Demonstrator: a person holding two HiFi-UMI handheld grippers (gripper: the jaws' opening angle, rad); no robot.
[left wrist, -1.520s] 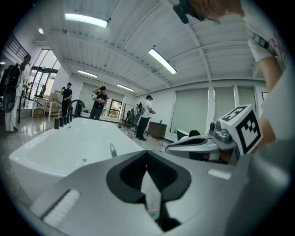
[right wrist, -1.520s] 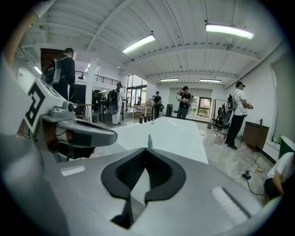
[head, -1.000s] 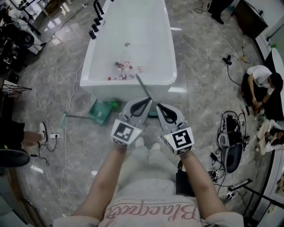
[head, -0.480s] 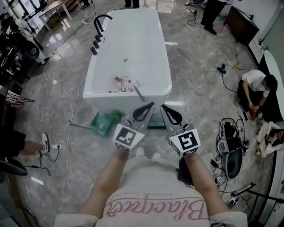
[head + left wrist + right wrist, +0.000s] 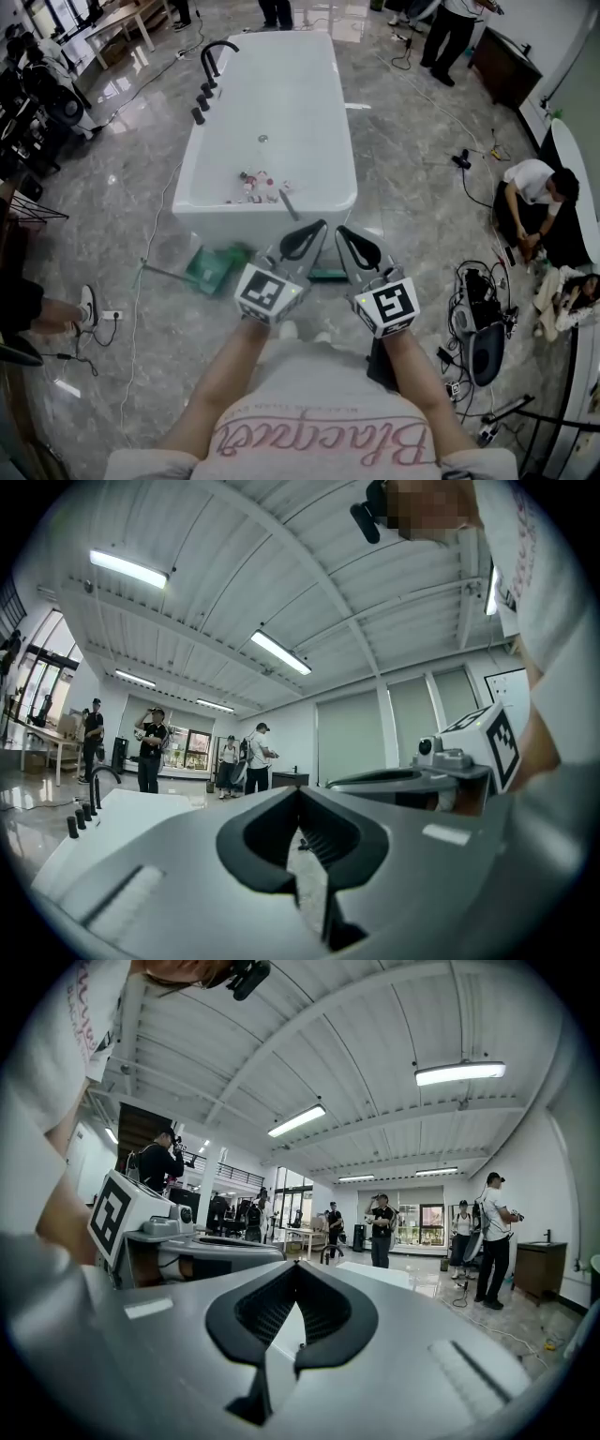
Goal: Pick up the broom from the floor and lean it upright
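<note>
Against the near wall of the bathtub [image 5: 272, 217] the broom [image 5: 290, 204] seems to lean, handle on the rim, green head on the floor beyond my tongs. Left tongs [image 5: 320, 227] and right tongs [image 5: 340, 231] are both clenched on nothing. I'd back away straight, without brushing it. My tongs hide most of the head, so its footing is unclear.
</note>
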